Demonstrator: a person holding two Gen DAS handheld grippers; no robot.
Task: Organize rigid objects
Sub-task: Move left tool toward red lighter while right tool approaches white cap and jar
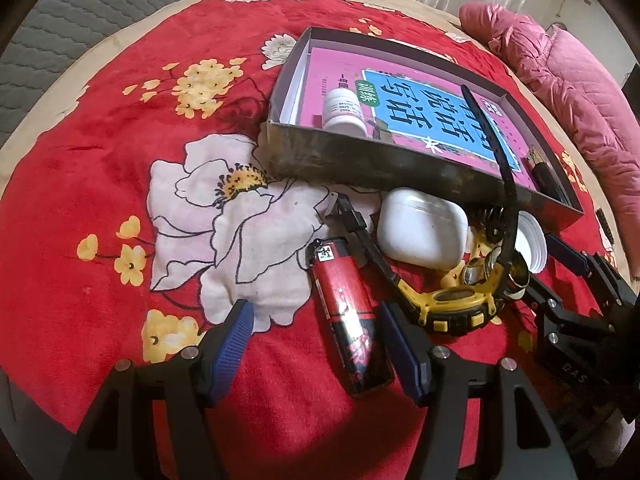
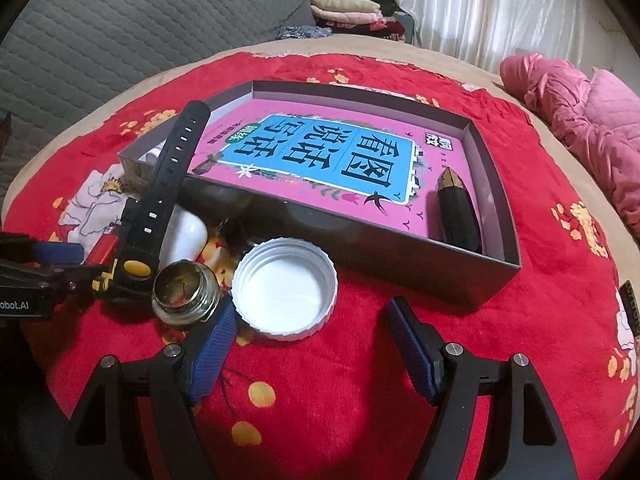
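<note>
**Both claws open, nothing gripped**

The red lighter (image 1: pixel 349 320) is seen flat on the red blanket (image 1: pixel 100 184), between the spread pads of the left gripper (image 1: pixel 316 354), untouched. Beside it lie the white case (image 1: pixel 420 228) and watch (image 1: pixel 452 308). The right gripper (image 2: pixel 310 346) is spread around the white cap (image 2: pixel 285 289), short of the box (image 2: pixel 400 258).

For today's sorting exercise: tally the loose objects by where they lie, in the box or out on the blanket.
In the box: 3 (pink book, white bottle, black pen)
On the blanket: 5 (lighter, white case, watch, jar, white lid)
Total: 8
</note>
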